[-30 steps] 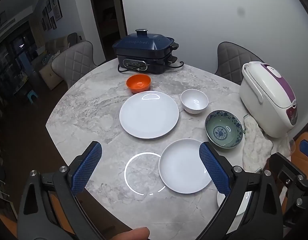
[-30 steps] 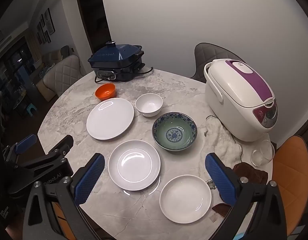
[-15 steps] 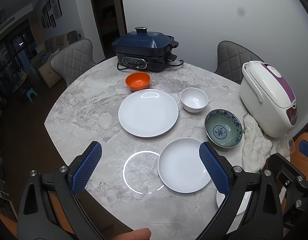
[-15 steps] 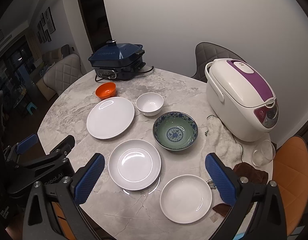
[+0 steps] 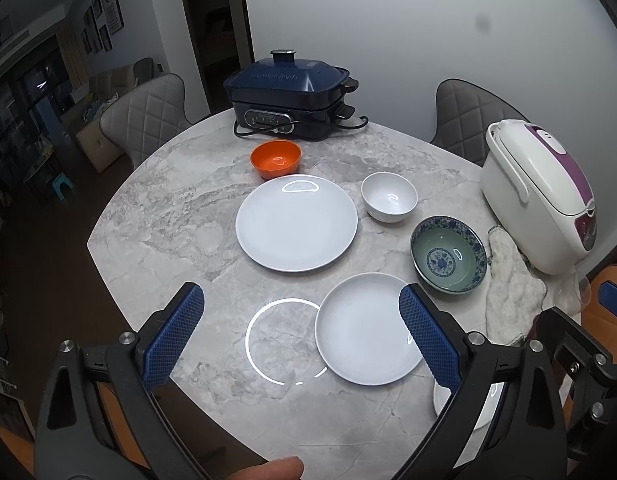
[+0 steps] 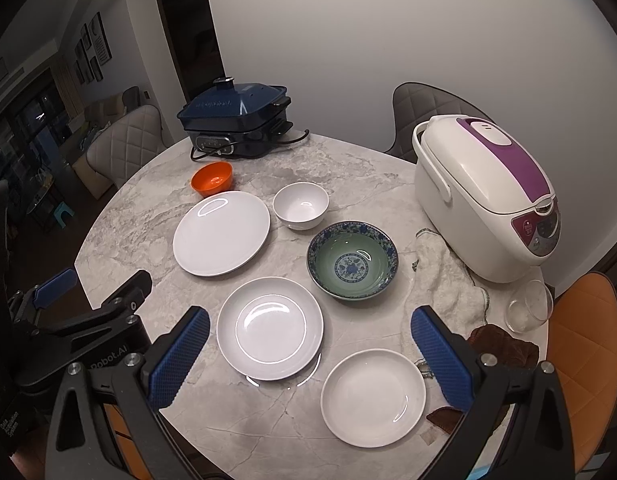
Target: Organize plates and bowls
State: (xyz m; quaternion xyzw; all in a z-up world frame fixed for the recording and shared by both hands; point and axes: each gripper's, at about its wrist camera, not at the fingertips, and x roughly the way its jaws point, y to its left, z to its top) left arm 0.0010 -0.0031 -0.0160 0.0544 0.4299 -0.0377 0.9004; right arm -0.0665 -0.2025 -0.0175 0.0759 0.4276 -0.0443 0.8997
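Fingers of left gripper (image 5: 300,336) and right gripper (image 6: 308,356) spread wide, grasping nothing, hovering above table (image 6: 148,216). Barely shifted since a second ago. Plates and bowls untouched: large plate (image 6: 221,233), middle plate (image 6: 269,328), small plate (image 6: 372,392), patterned bowl (image 6: 351,266). Stacking not yet begun.

Blue electric grill (image 5: 286,98), rice cooker (image 6: 484,196), white towel (image 6: 444,284), glass (image 6: 528,306)

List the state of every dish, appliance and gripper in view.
Large flat white plate: upright, empty.
Rimmed white plate: empty.
Shallow white dish: empty.
Small orange bowl: upright, empty.
White round bowl: upright, empty.
Green-and-blue patterned bowl: upright, empty.
Navy electric grill: lid shut.
White-and-purple rice cooker: lid shut.
Left gripper: open.
Right gripper: open.
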